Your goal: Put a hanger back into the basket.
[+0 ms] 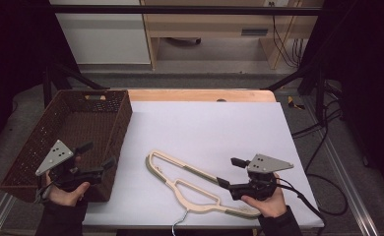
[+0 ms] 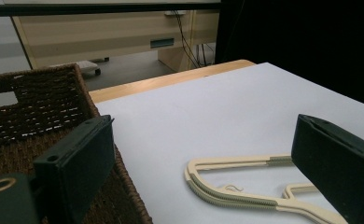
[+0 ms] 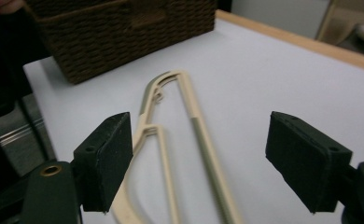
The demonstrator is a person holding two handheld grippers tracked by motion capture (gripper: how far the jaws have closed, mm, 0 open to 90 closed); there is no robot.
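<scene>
While empty, basket (image 1: 113, 105) beside hanger (image 1: 190, 179)

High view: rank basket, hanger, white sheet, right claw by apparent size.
1. white sheet
2. basket
3. hanger, long but thin, so clearly less area than the basket
4. right claw, smallest

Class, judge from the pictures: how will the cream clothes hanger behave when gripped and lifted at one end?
The hanger looks like a thin open frame, so probably light and stiff. Lying flat, it shouldn't roll. Held at one end, its long body would likely swing or droop.
</scene>
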